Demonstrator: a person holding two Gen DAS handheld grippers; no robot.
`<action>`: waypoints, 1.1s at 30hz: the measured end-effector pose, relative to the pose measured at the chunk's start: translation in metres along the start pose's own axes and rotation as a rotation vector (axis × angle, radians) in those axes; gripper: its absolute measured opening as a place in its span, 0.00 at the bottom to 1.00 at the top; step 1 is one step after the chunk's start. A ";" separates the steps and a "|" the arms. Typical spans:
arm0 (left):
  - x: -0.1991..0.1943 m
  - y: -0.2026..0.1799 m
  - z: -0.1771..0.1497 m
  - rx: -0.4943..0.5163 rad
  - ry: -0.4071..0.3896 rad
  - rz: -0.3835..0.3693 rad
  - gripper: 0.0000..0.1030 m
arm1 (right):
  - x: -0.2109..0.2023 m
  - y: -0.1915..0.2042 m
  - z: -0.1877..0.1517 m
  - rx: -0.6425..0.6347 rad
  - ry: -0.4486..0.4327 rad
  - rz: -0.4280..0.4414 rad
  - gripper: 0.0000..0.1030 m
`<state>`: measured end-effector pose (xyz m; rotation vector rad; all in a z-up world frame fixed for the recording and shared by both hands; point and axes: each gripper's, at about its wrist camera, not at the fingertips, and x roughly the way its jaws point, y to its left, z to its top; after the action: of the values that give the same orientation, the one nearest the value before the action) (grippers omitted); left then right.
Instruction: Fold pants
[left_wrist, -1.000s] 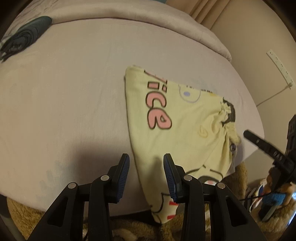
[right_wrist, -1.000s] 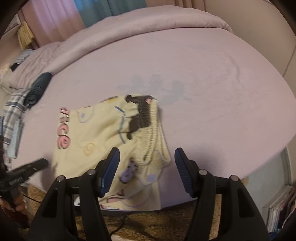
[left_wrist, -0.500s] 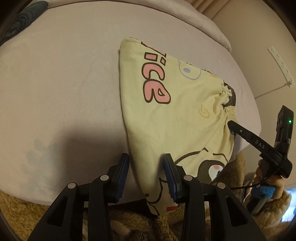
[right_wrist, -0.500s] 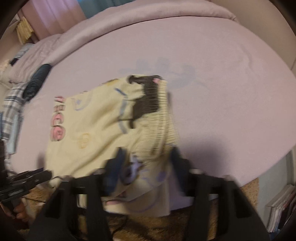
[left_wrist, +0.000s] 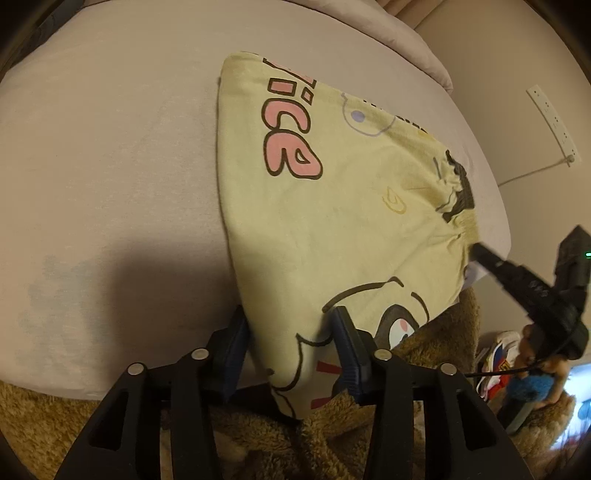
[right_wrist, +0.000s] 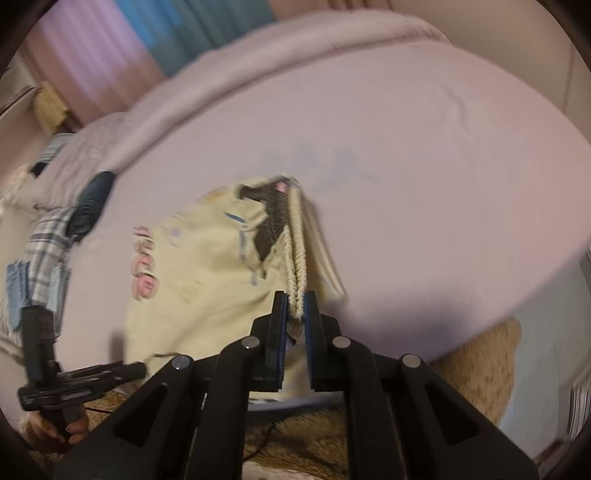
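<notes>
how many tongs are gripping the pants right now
1. The right tongs are shut on the waistband of the pants. The left tongs are open astride the hem, not clamped.

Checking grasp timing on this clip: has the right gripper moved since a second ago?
Yes. The right gripper has advanced toward the bed and shut on the yellow pants at the ribbed waistband, which it earlier hovered short of, open.

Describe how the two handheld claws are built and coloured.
The left claw and right claw match: black skeletal plastic linkages with triangular cut-outs, silver round pivot pins, and flat fingers lined with dark blue ribbed pads. A thin black cable trails from the right one's handle.
</notes>
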<state>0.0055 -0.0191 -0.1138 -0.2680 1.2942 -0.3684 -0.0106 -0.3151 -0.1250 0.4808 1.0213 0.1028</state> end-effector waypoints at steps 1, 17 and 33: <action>0.001 -0.001 0.001 -0.007 -0.004 -0.003 0.44 | 0.005 -0.003 0.000 0.010 0.019 -0.009 0.17; -0.025 0.026 0.000 -0.081 -0.105 -0.167 0.12 | 0.001 0.020 0.017 -0.072 -0.053 0.075 0.26; -0.030 0.029 0.022 -0.014 -0.007 -0.028 0.18 | 0.007 0.001 -0.003 -0.082 0.073 -0.036 0.58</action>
<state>0.0233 0.0191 -0.0926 -0.2988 1.2874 -0.3820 -0.0090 -0.3113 -0.1315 0.3862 1.0926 0.1303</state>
